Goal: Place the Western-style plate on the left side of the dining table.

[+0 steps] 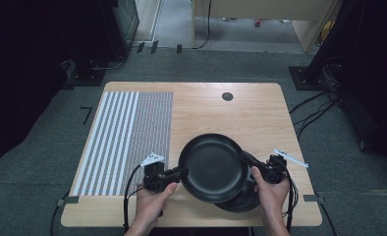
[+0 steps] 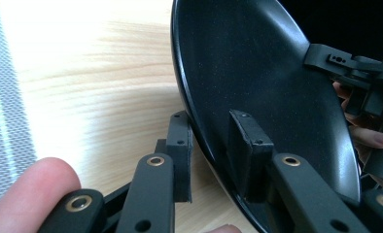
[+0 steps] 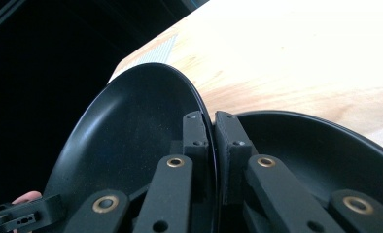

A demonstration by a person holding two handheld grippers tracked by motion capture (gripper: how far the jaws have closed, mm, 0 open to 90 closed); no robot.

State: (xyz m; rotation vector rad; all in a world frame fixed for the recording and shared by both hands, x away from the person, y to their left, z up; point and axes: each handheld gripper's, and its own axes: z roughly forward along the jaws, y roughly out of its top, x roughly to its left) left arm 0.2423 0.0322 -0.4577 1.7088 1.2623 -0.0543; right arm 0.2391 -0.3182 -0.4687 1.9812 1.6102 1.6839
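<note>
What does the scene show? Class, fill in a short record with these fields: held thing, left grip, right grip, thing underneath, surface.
held thing: upper black plate, lifted and tilted
left grip: left gripper shut on the upper black plate's left rim, one of its fingers inside the plate
right grip: right gripper shut on the opposite rim
thing underneath: second black plate, lying on the table
surface: wooden table with a striped mat on its left part

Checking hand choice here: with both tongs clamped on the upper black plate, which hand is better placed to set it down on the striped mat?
Probably left: the left tongs grip the upper plate on the striped mat's side.
</note>
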